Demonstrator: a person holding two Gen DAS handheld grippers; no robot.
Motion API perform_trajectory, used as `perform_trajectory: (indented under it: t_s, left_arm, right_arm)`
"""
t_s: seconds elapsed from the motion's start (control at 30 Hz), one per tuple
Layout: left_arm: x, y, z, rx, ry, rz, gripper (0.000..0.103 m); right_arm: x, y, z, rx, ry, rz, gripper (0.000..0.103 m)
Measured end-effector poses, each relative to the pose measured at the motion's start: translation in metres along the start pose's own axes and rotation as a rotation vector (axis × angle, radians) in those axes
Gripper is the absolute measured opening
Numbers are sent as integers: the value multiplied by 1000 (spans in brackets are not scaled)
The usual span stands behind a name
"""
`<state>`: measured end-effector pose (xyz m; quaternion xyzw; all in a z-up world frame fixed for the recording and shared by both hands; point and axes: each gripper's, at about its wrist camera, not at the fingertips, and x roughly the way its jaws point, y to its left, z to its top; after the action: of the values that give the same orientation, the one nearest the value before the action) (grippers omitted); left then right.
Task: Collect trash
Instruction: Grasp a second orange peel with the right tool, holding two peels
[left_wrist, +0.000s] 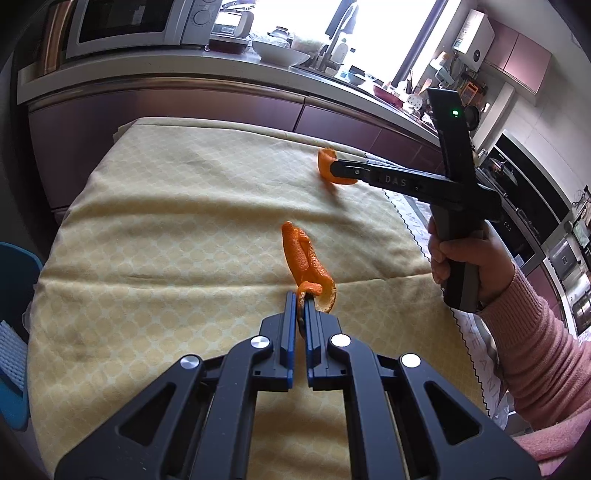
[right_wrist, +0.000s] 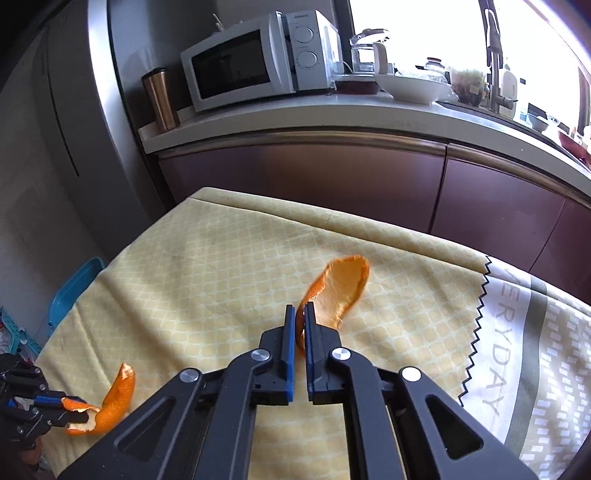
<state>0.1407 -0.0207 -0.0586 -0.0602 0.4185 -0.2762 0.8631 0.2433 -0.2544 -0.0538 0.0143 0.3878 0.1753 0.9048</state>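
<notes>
Two pieces of orange peel are held over a table with a yellow cloth (left_wrist: 166, 221). In the left wrist view my left gripper (left_wrist: 301, 297) is shut on the lower end of a long curled peel (left_wrist: 304, 258), which sticks up beyond the fingertips. Farther back on the right, my right gripper (left_wrist: 334, 169), carried by a hand (left_wrist: 461, 266) in a pink sleeve, pinches a smaller peel (left_wrist: 324, 160). In the right wrist view the right gripper (right_wrist: 300, 312) is shut on that peel (right_wrist: 341, 286). The left gripper (right_wrist: 83, 413) with its peel (right_wrist: 118, 393) shows at the lower left.
A blue plastic bin (left_wrist: 16, 280) stands past the table's left edge. A white printed cloth with a zigzag edge (right_wrist: 517, 350) covers the table's right side. Behind the table runs a kitchen counter (right_wrist: 332, 114) with a microwave (right_wrist: 258, 55), a bowl (right_wrist: 410, 86) and a tumbler (right_wrist: 160, 98).
</notes>
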Motion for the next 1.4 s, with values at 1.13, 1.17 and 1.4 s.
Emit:
perform_trajectory:
  t_s: [1.13, 1.17, 1.4]
  left_arm:
    - [-102, 30, -45, -39, -144, 163, 5]
    - [-104, 32, -46, -42, -146, 167, 5]
    - [-117, 42, -53, -59, -159, 185, 5]
  right_arm:
    - [-82, 148, -64, -36, -110, 364, 3]
    - [-82, 151, -65, -36, -108, 369, 3]
    - [-79, 165, -66, -47, -98, 389, 3]
